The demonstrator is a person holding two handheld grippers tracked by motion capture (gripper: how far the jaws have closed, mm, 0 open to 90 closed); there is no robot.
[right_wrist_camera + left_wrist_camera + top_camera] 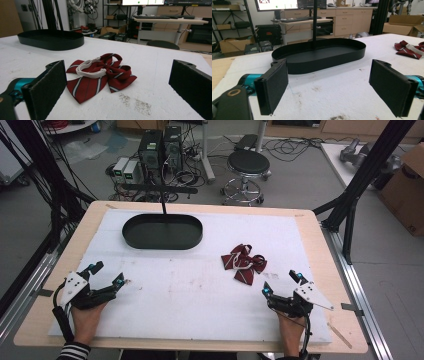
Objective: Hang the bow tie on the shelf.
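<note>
A dark red striped bow tie with a white strap lies crumpled on the white table cover, right of the middle. It lies just beyond my right gripper's jaws as the bow tie. A black oval tray sits empty at the back left, and the tray lies ahead of my left jaws. My left gripper rests open near the front left edge, nothing between its pads. My right gripper stands open at the front right, a short way in front of the bow tie.
A thin black post rises at the tray's far rim. The white cover shows a few dirt specks. Black frame legs stand off the table's right corner, and a stool and computers stand on the floor behind.
</note>
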